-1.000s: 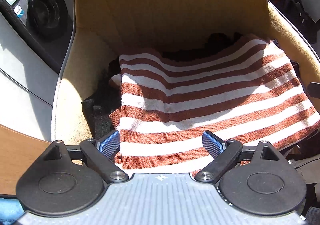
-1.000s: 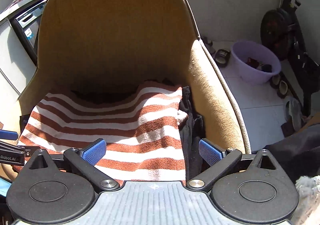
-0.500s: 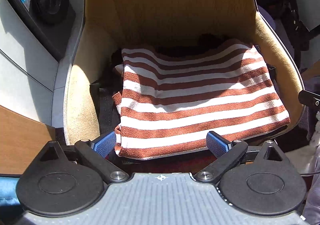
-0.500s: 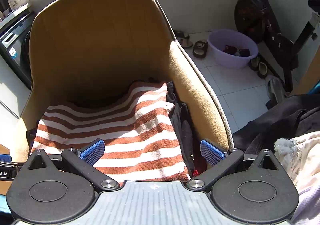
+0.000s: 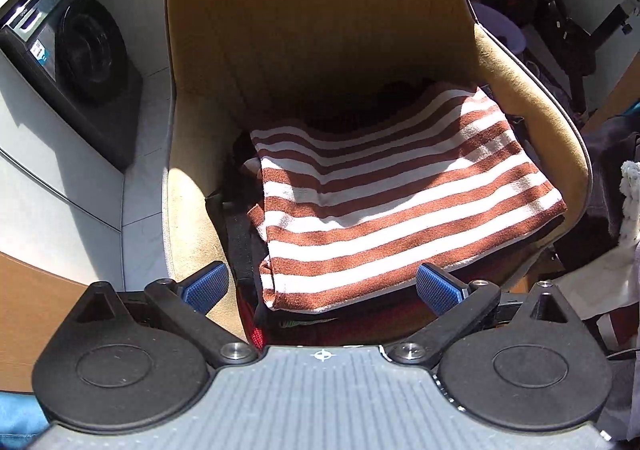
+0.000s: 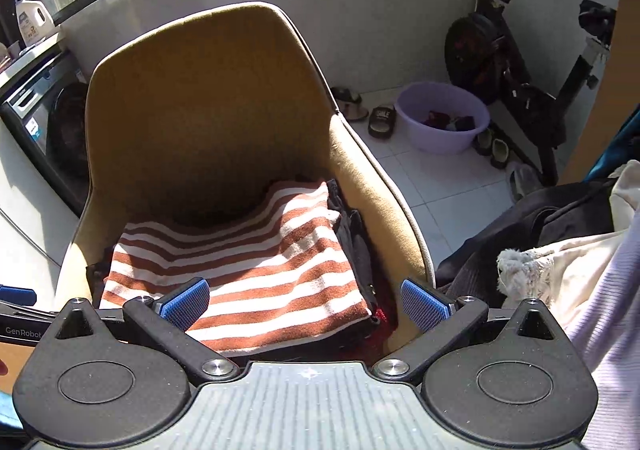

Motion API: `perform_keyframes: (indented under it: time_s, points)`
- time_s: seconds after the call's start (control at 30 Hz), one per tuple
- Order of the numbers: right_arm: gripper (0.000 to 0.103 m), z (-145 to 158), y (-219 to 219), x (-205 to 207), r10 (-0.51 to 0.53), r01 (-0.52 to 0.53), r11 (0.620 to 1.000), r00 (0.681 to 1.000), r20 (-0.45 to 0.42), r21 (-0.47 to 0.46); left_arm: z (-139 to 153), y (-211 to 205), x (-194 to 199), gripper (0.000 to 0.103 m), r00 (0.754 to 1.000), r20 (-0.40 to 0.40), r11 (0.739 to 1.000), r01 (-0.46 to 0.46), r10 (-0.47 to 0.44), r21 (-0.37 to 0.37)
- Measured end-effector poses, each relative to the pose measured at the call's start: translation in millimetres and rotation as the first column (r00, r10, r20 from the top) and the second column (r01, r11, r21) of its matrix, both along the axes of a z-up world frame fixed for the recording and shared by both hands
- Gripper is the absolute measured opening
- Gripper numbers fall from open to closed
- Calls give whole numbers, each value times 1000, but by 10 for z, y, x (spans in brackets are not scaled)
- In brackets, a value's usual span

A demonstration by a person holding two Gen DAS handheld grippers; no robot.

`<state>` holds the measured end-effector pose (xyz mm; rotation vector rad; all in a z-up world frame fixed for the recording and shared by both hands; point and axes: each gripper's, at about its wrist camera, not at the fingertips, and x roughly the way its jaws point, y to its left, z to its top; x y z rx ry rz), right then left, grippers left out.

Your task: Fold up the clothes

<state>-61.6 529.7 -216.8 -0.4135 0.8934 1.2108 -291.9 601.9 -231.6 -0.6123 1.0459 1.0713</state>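
While facing the folded striped garment (image 5: 400, 206), both hand-held grippers, left (image 5: 322, 288) and right (image 6: 304, 304), hover spread and empty.

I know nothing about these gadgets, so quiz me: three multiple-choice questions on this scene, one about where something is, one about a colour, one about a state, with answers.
1. Where does the striped garment lie?
A. in the purple basin
B. on the seat of the tan chair
C. on the tiled floor

2. What colour are its stripes?
A. blue and yellow
B. green and black
C. rust brown and white

3. How do the fingers of the left gripper and right gripper stand?
A. spread apart, holding nothing
C. both shut on the garment
B. one shut on a shoe

Answers: 1 B, it rests folded on the chair, over dark clothes; the basin stands on the floor beside it. 2 C, brown and white bands show in both views. 3 A, the blue pads stand wide apart with only air between them.
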Motion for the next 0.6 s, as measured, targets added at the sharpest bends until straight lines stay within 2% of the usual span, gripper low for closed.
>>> perform_keyframes:
  time_s: [0.17,0.37,0.6]
  points:
    - [102,183,-246,-40,-35,35,999,999,7,14,110,-63,-46,102,1000,-6,999,8,-8,40]
    - [102,418,-396,-109,-43,43,998,999,-19,42,250,-107,-142,102,997,62,999,-41,40,8]
    - [102,634,-454,-53,-44,46,997,998,-36,70,454,-266,-68,102,998,60,998,-40,37,41]
